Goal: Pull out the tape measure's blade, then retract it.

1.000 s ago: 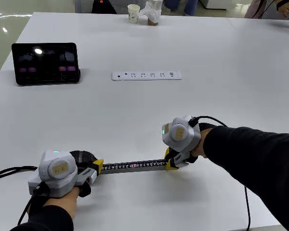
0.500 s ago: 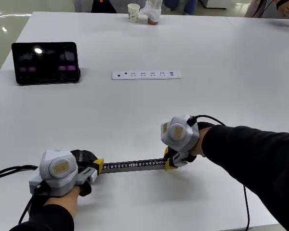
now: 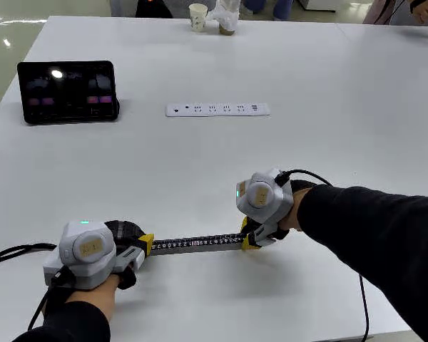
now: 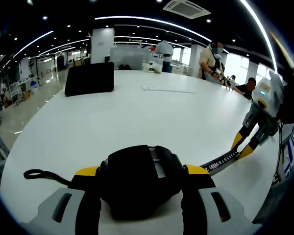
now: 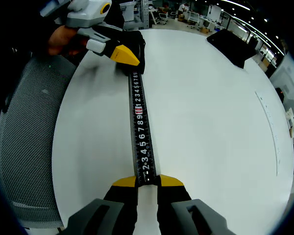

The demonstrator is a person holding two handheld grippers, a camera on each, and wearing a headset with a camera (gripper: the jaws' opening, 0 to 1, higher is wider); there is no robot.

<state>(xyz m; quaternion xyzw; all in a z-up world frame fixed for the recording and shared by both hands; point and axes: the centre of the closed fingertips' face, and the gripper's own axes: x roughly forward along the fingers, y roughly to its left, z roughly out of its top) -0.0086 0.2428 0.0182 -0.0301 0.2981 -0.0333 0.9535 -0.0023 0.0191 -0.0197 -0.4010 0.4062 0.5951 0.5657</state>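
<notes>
The left gripper clamps the rounded black tape measure. The right gripper pinches the tip of its flat, numbered blade (dark, straight).

The left claw sits low at seven o'clock, jaws clamped on the tape measure case; right claw at five o'clock, jaws pinched on the blade, dark-sleeved arm reaching in from four o'clock.

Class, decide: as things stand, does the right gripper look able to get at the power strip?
Probably not yet: the right gripper is shut on the blade, though bare table lies between it and the power strip.
</notes>
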